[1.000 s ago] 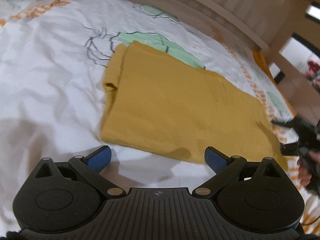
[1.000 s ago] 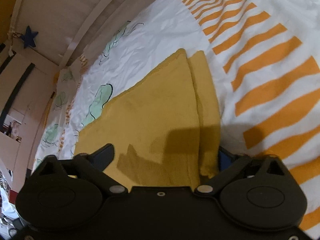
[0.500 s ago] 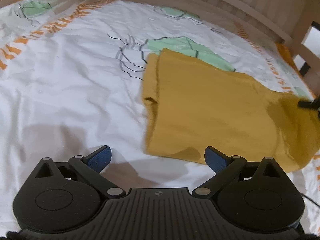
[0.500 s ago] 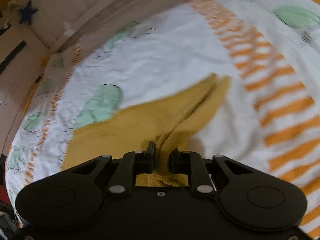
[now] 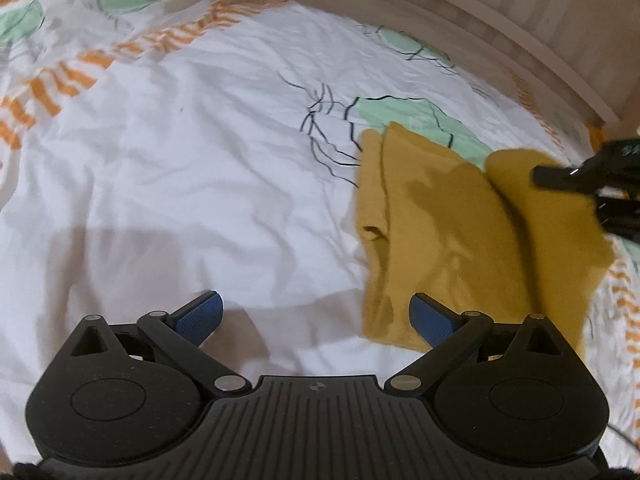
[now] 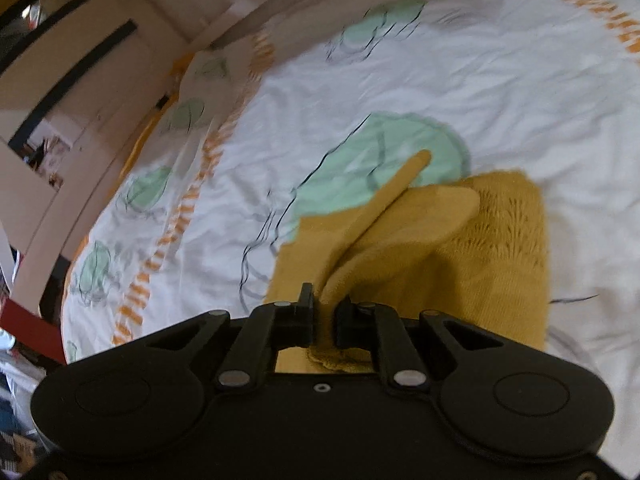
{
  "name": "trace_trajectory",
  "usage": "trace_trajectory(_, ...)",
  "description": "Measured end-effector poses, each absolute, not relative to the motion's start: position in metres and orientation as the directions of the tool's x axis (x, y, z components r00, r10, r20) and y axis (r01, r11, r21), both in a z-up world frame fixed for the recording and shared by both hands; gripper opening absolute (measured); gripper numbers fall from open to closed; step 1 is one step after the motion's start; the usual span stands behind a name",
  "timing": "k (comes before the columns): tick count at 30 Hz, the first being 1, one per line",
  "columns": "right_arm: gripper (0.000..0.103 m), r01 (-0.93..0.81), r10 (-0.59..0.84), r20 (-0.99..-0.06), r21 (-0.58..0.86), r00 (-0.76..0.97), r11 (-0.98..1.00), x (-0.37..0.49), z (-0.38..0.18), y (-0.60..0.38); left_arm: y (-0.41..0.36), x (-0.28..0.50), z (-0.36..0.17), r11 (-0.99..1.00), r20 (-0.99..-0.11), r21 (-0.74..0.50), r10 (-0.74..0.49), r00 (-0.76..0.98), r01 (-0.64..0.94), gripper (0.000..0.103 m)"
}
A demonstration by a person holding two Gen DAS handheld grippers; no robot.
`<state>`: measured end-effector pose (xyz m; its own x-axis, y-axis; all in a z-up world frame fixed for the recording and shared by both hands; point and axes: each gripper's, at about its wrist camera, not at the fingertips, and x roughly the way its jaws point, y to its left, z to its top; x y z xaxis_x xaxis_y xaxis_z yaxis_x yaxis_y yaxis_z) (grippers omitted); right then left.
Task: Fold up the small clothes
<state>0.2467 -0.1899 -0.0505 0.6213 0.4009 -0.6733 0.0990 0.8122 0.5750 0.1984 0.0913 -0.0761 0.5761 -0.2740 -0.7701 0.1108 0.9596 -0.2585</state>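
A mustard-yellow knit garment (image 5: 448, 232) lies on the bed sheet at the right of the left wrist view. My left gripper (image 5: 316, 316) is open and empty just in front of its near edge, over white sheet. My right gripper (image 6: 325, 312) is shut on the garment's edge (image 6: 404, 236) and holds that end lifted and folded over the rest. It also shows in the left wrist view (image 5: 560, 176) at the far right, above the lifted flap.
The bed sheet (image 5: 180, 168) is white with green shapes, black lines and orange stripes. A pale wooden bed rail (image 5: 460, 12) runs along the far side. Room furniture (image 6: 60, 92) stands beyond the bed at the left of the right wrist view.
My right gripper closed on the garment's end, lifted it and carried it over the rest of the garment. My left gripper stayed open and drifted left, away from the cloth.
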Motion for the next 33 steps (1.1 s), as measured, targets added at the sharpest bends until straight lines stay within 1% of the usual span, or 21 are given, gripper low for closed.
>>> trace_trajectory(6, 0.017, 0.08, 0.386, -0.716, 0.523, 0.582, 0.849, 0.256, -0.063, -0.151, 0.1, 0.202, -0.074, 0.952, -0.767, -0.295, -0.284, 0.575, 0.077, 0.101)
trace_trajectory(11, 0.018, 0.07, 0.338, -0.753, 0.452, 0.564, 0.889, 0.263, -0.072, -0.13, 0.106, 0.204, -0.075, 0.942, -0.765, -0.33, -0.301, 0.569, 0.054, 0.101)
trace_trajectory(15, 0.018, 0.072, 0.339, -0.76, 0.45, 0.554, 0.89, 0.268, -0.079, -0.121, 0.11, 0.206, -0.077, 0.937, -0.77, -0.348, -0.306, 0.561, 0.034, 0.101)
trace_trajectory(19, 0.021, 0.05, 0.352, -0.754, 0.452, 0.555, 0.891, 0.272, -0.078, -0.114, 0.113, 0.206, -0.078, 0.935, -0.768, -0.354, -0.302, 0.565, 0.02, 0.101)
trace_trajectory(20, 0.025, 0.042, 0.359, -0.749, 0.457, 0.556, 0.889, 0.273, -0.077, -0.113, 0.113, 0.206, -0.078, 0.935, -0.768, -0.354, -0.303, 0.564, 0.02, 0.101)
trace_trajectory(22, 0.028, 0.018, 0.398, -0.734, 0.487, 0.55, 0.873, 0.275, -0.076, -0.111, 0.113, 0.205, -0.079, 0.936, -0.77, -0.351, -0.301, 0.563, 0.02, 0.101)
trace_trajectory(23, 0.034, 0.013, 0.408, -0.729, 0.496, 0.551, 0.868, 0.276, -0.075, -0.109, 0.112, 0.205, -0.079, 0.937, -0.771, -0.348, -0.3, 0.562, 0.022, 0.101)
trace_trajectory(24, 0.039, 0.001, 0.424, -0.717, 0.51, 0.554, 0.86, 0.276, -0.073, -0.109, 0.112, 0.205, -0.08, 0.939, -0.772, -0.344, -0.298, 0.561, 0.025, 0.101)
trace_trajectory(25, 0.047, -0.012, 0.442, -0.702, 0.525, 0.558, 0.851, 0.275, -0.07, -0.109, 0.112, 0.205, -0.08, 0.94, -0.773, -0.341, -0.297, 0.561, 0.026, 0.101)
trace_trajectory(26, 0.049, -0.027, 0.461, -0.683, 0.544, 0.567, 0.838, 0.274, -0.067, -0.109, 0.112, 0.205, -0.08, 0.94, -0.773, -0.341, -0.296, 0.561, 0.027, 0.101)
trace_trajectory(28, 0.049, -0.057, 0.503, -0.637, 0.586, 0.584, 0.808, 0.27, -0.059, -0.112, 0.112, 0.205, -0.08, 0.94, -0.773, -0.34, -0.296, 0.561, 0.027, 0.101)
trace_trajectory(31, 0.049, -0.083, 0.53, -0.587, 0.619, 0.613, 0.781, 0.264, -0.045, -0.12, 0.112, 0.206, -0.081, 0.94, -0.774, -0.34, -0.295, 0.56, 0.026, 0.101)
trace_trajectory(33, 0.054, -0.082, 0.523, -0.568, 0.624, 0.636, 0.777, 0.259, -0.039, -0.13, 0.113, 0.206, -0.081, 0.939, -0.774, -0.344, -0.298, 0.559, 0.024, 0.101)
